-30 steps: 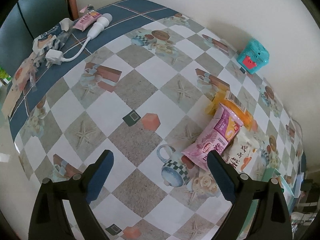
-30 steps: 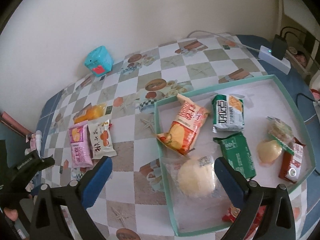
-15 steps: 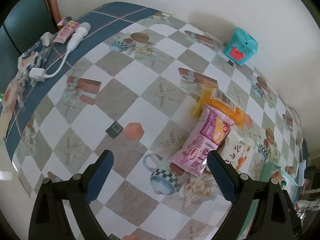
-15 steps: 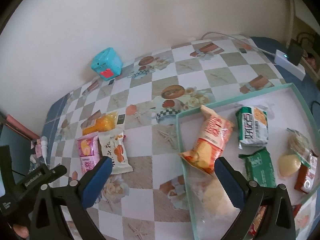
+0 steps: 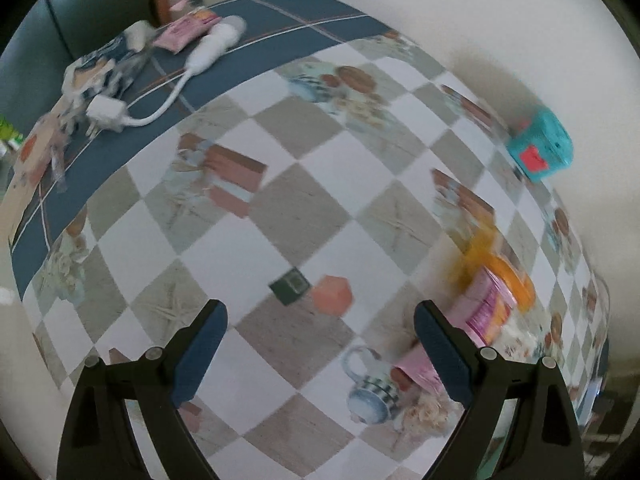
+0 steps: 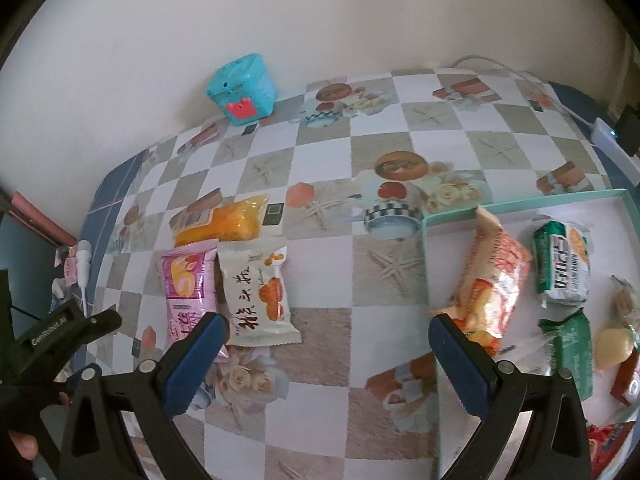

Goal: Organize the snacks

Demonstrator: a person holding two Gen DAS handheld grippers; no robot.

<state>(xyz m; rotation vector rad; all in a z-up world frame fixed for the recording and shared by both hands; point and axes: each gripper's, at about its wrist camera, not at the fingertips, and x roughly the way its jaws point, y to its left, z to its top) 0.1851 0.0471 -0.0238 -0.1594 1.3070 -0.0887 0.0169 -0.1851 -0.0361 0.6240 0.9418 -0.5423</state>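
Three loose snacks lie together on the checked tablecloth: a pink packet [image 6: 188, 284], a white packet [image 6: 258, 292] and an orange-yellow packet [image 6: 224, 226]. My right gripper [image 6: 328, 324] hangs open above the cloth between them and the teal tray [image 6: 520, 200], nothing between its fingers. The tray holds an orange chip bag [image 6: 492, 280], a green-and-white packet [image 6: 562, 268], a dark green packet [image 6: 570, 352] and several more. In the left wrist view, blurred, the pink packet [image 5: 488, 312] and orange packet [image 5: 508, 276] lie by the right finger of my open, empty left gripper [image 5: 320, 316].
A turquoise box [image 6: 240, 88] stands by the wall. A white charger with its cable [image 5: 160, 92], a small pink packet [image 5: 186, 28] and crumpled wrappers lie on the blue border at the table's far left. A white power strip [image 6: 616, 148] sits at the right edge.
The right gripper has moved left, away from the tray, so the three loose packets now lie close in front of it. In the left wrist view the packets have slid to the right edge.
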